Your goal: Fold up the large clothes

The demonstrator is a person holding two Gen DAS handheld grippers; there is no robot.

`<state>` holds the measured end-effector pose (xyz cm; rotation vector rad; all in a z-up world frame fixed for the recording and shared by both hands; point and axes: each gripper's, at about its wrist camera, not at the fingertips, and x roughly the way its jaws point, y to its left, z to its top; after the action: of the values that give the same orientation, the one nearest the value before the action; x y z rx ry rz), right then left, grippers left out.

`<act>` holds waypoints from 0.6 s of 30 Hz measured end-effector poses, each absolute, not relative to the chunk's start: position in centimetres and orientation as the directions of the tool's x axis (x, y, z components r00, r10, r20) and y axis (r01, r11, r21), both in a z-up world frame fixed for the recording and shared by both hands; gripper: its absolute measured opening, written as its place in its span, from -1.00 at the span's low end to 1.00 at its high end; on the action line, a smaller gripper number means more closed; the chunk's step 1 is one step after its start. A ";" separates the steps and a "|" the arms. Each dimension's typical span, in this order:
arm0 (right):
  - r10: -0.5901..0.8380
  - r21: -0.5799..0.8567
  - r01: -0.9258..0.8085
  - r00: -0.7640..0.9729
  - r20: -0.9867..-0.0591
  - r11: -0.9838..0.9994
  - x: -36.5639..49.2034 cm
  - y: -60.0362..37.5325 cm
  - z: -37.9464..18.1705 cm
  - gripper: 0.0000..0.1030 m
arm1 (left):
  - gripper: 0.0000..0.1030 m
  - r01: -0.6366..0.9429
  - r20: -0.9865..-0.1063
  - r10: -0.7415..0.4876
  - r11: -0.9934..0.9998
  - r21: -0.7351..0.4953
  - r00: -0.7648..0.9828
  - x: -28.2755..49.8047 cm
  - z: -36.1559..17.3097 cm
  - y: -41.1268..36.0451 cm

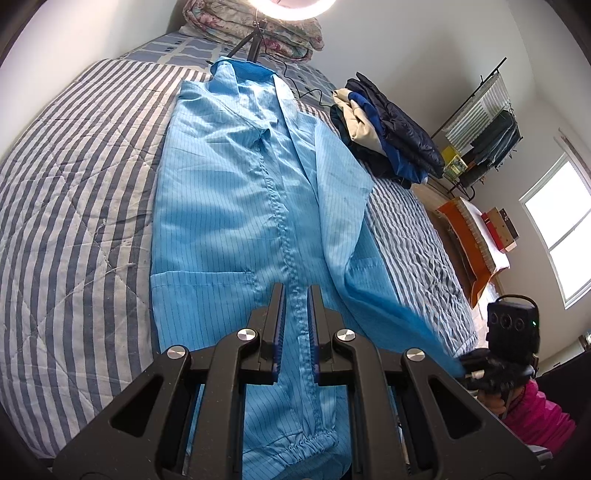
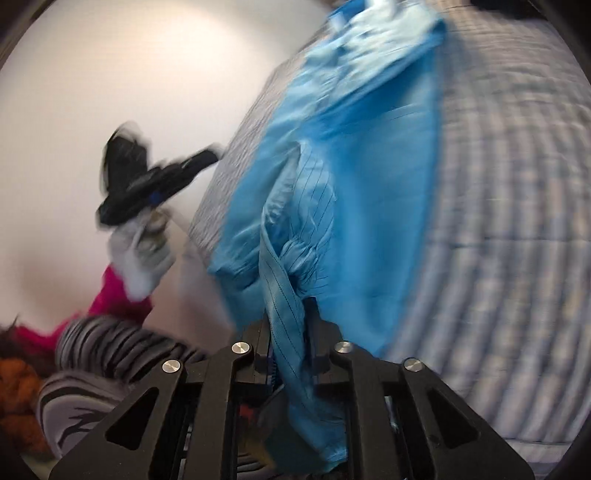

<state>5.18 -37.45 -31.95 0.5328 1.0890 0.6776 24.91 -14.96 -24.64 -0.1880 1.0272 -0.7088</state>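
Observation:
A light blue work coat (image 1: 236, 206) lies lengthwise on the striped bed, collar at the far end, zip up the middle. My left gripper (image 1: 295, 291) hovers over the coat's lower middle with its fingers a little apart and nothing between them. My right gripper (image 2: 286, 314) is shut on the coat's right sleeve (image 2: 284, 295) near the elastic cuff and holds it lifted off the bed. In the left wrist view the sleeve (image 1: 369, 280) stretches down to the right gripper (image 1: 480, 373) at the right edge. The right wrist view is blurred by motion.
A striped quilt (image 1: 74, 206) covers the bed. A pile of dark and beige clothes (image 1: 384, 129) lies on the bed's far right. Folded floral bedding (image 1: 258, 26) and a ring light tripod (image 1: 251, 40) stand at the head. A clothes rack (image 1: 487, 122) stands by the wall.

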 end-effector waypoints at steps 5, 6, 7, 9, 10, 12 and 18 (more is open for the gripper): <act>0.747 0.673 -0.331 0.202 -0.634 0.661 5.5 -32.8 -31.2 -0.66 | -0.84 0.446 -0.713 -0.625 0.762 -0.469 0.319 24.8 -24.5 -14.5; 0.748 0.669 -0.342 0.204 -0.632 0.659 5.5 -32.5 -30.8 -0.66 | -0.84 0.446 -0.711 -0.627 0.761 -0.472 0.319 24.8 -24.4 -14.4; 0.750 0.668 -0.349 0.211 -0.627 0.657 5.5 -32.6 -30.4 -0.63 | -0.84 0.447 -0.709 -0.629 0.759 -0.473 0.319 24.7 -24.3 -14.3; 0.742 0.650 -0.364 0.254 -0.621 0.668 5.7 -32.7 -29.2 -0.60 | -0.84 0.452 -0.707 -0.634 0.755 -0.476 0.313 24.5 -24.3 -14.3; 0.728 0.635 -0.360 0.281 -0.625 0.684 5.9 -33.2 -28.8 -0.60 | -0.84 0.457 -0.707 -0.636 0.751 -0.476 0.308 24.4 -24.2 -14.3; 0.707 0.623 -0.334 0.327 -0.627 0.707 6.7 -34.7 -28.3 -0.60 | -0.84 0.466 -0.706 -0.640 0.746 -0.475 0.303 24.3 -24.2 -14.6; 0.590 0.561 -0.219 0.471 -0.655 0.798 10.3 -39.2 -26.5 -0.55 | -0.84 0.493 -0.711 -0.634 0.744 -0.451 0.305 24.3 -24.1 -15.4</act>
<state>10.28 -39.23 -26.51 0.4342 0.9606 0.5149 24.25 -15.36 -24.15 -0.1586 1.0153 -0.7500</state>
